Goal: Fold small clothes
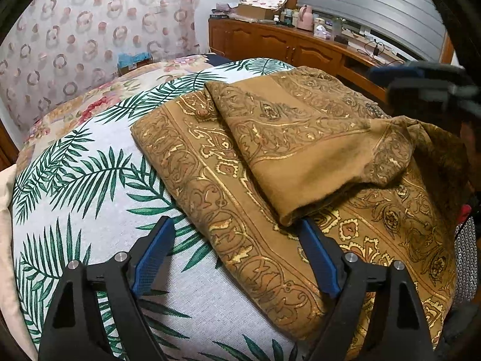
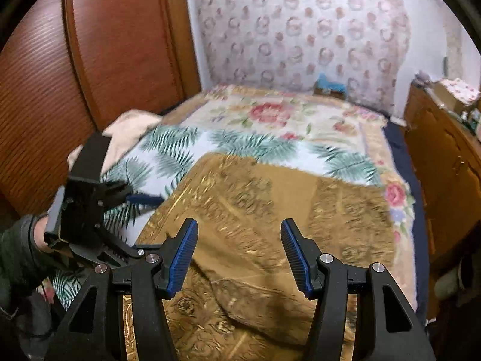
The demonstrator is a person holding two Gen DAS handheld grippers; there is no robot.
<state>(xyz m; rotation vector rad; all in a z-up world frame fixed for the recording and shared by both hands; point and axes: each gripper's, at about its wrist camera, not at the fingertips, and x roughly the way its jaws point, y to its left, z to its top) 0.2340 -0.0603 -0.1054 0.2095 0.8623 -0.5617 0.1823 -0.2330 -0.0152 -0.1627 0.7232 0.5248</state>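
Observation:
A brown cloth with a gold paisley print [image 1: 300, 156] lies on the palm-leaf sheet [image 1: 90, 180]. One flap [image 1: 300, 138] is folded back over it, its rounded fold edge just beyond my left gripper. My left gripper [image 1: 236, 222] stands wide open low over the cloth's near left border, with nothing pinched; its right fingertip [image 1: 305, 225] sits by the fold edge. In the right wrist view, my right gripper [image 2: 239, 225] hovers open above the cloth [image 2: 255, 210], its jaws empty. The left gripper [image 2: 135, 222] shows there at the cloth's left edge, held by a hand in a dark sleeve [image 2: 18, 249].
The bed also carries a floral blanket [image 2: 270, 111] beyond the sheet and a cream cloth [image 2: 132, 126] by the wooden headboard [image 2: 105, 45]. A wooden cabinet [image 1: 285, 45] crowded with small items runs along the bed's far side. A patterned curtain [image 1: 90, 30] hangs behind.

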